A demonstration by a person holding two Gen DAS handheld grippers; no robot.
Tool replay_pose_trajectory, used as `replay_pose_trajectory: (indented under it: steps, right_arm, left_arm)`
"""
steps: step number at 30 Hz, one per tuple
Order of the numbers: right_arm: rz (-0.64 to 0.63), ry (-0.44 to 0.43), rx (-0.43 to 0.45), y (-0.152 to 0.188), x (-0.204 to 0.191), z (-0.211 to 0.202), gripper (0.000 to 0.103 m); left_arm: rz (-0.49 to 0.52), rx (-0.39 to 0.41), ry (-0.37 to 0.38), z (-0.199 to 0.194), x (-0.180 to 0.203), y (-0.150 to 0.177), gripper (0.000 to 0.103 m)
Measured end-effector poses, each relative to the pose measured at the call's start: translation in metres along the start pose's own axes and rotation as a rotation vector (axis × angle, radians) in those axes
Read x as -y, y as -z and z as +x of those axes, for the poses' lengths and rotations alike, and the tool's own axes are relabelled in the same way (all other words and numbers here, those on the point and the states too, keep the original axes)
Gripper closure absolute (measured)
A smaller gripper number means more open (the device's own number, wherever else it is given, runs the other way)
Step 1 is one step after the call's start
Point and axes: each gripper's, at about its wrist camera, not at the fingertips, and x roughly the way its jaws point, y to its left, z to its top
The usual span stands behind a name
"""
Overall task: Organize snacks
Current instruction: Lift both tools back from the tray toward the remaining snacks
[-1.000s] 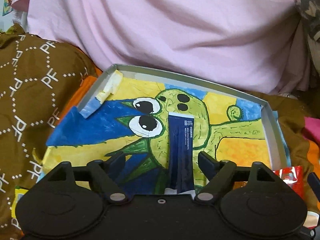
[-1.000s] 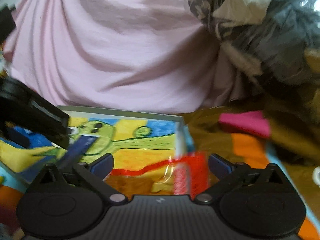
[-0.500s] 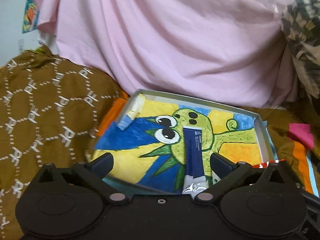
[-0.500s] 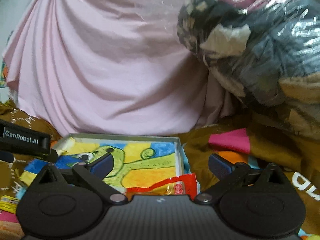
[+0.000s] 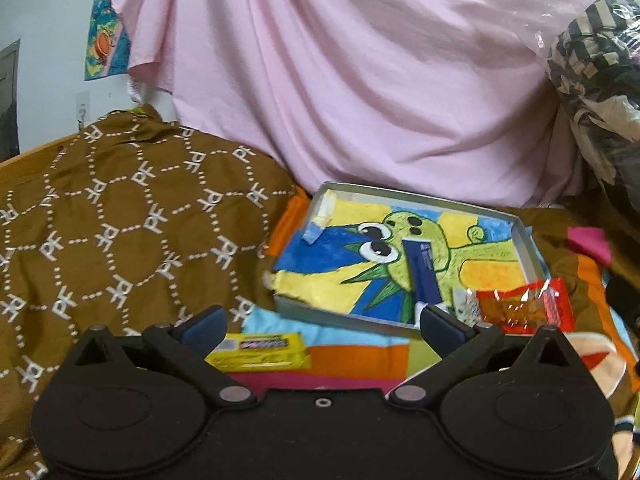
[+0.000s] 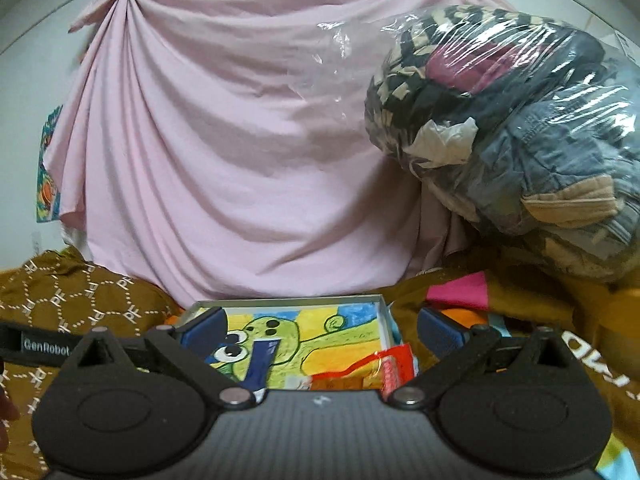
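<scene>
Lying in tray: dark-blue stick pack, red crinkly wrapper at edge; both claws apart, empty.

Blue stick in tray; red packet (crinkled) overhanging edge

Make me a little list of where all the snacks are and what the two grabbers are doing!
tray: shallow grey tray with a cartoon picture inside, on the bedding
blue stick packet: lying in the tray
red snack bag: resting on the tray's near right corner
yellow snack bar: outside the tray, on the colourful cloth
left gripper: open, holding nothing
right gripper: open, holding nothing
</scene>
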Motion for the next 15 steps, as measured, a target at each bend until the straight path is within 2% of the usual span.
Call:
replay_pose_trajectory:
  steps: [7,15]
  right_arm:
    - [-0.003,-0.010,-0.043,0.014,-0.011,-0.035,0.000]
    - [-0.005,-0.043,-0.168,0.041,-0.023,-0.068,0.000]
  left_arm:
    - [0.043,0.001,0.005,-0.026,-0.029,0.026,0.001]
    - [0.062,-0.047,0.027,-0.045,-0.059,0.063,0.001]
